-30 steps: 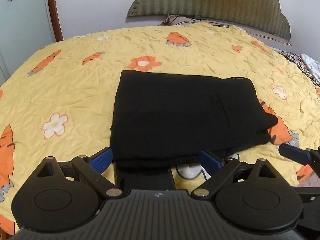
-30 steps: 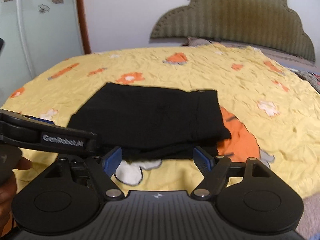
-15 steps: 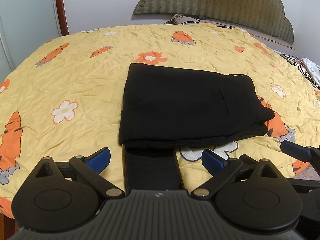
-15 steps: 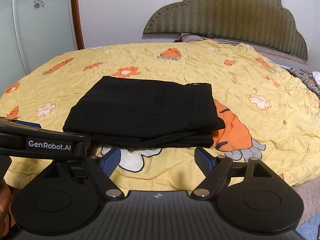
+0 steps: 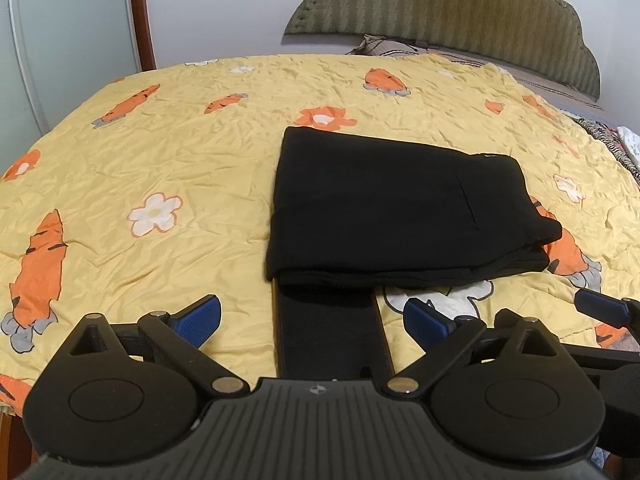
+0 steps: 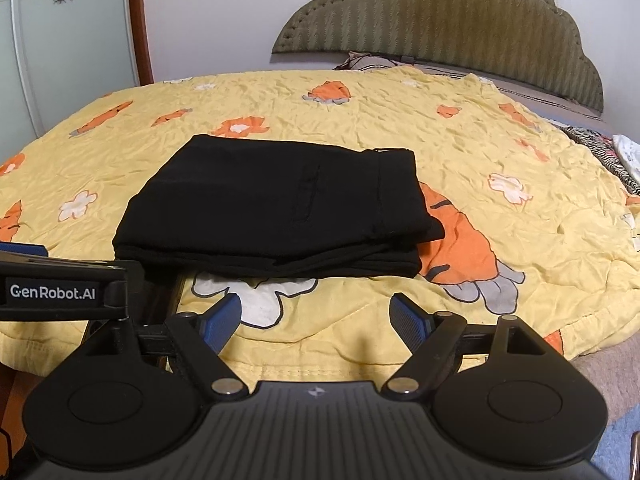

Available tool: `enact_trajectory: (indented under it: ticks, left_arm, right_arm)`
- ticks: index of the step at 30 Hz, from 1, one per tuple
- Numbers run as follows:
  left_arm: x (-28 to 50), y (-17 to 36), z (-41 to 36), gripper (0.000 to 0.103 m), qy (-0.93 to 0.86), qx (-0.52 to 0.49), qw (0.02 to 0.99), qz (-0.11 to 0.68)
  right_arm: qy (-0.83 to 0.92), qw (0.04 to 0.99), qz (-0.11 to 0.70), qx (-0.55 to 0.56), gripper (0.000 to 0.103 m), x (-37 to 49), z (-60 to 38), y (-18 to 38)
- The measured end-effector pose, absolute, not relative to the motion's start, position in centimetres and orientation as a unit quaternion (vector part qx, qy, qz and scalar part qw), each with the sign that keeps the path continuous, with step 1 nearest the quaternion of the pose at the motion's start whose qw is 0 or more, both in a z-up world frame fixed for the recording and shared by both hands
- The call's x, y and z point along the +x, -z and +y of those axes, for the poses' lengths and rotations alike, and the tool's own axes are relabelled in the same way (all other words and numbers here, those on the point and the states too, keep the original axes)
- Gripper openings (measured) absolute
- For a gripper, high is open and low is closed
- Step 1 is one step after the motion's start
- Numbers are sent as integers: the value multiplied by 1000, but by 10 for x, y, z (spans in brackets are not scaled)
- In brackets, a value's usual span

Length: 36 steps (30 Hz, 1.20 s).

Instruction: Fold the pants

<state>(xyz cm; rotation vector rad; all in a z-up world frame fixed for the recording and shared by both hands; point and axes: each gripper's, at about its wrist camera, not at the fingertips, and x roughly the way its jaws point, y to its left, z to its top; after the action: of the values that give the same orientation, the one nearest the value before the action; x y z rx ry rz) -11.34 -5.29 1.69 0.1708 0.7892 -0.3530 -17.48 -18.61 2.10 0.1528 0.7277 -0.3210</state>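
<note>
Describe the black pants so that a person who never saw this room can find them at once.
Start from the bed with the yellow bedspread printed with carrots and flowers. Near its front edge lie the folded black pants, a flat rectangular stack. It is the only plain black item on the patterned cloth, with one strip hanging from its front edge.

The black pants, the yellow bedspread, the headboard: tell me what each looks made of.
Black pants: matte woven or knit cloth, soft; it folds into limp stacked layers with no sheen.
Yellow bedspread: thin printed fabric, probably cotton-like; fine crinkles all over.
Headboard: padded upholstery, olive ribbed textile, with a studded edge.
</note>
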Motion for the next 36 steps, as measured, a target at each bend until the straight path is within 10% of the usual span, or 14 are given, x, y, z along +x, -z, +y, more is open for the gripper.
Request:
enact_trajectory:
  ticks: [36]
  left_arm:
    - [-117,-17,-53,100,171,103,905,377]
  right_arm:
    - [167,911,365,90,82,-176,-198,-17]
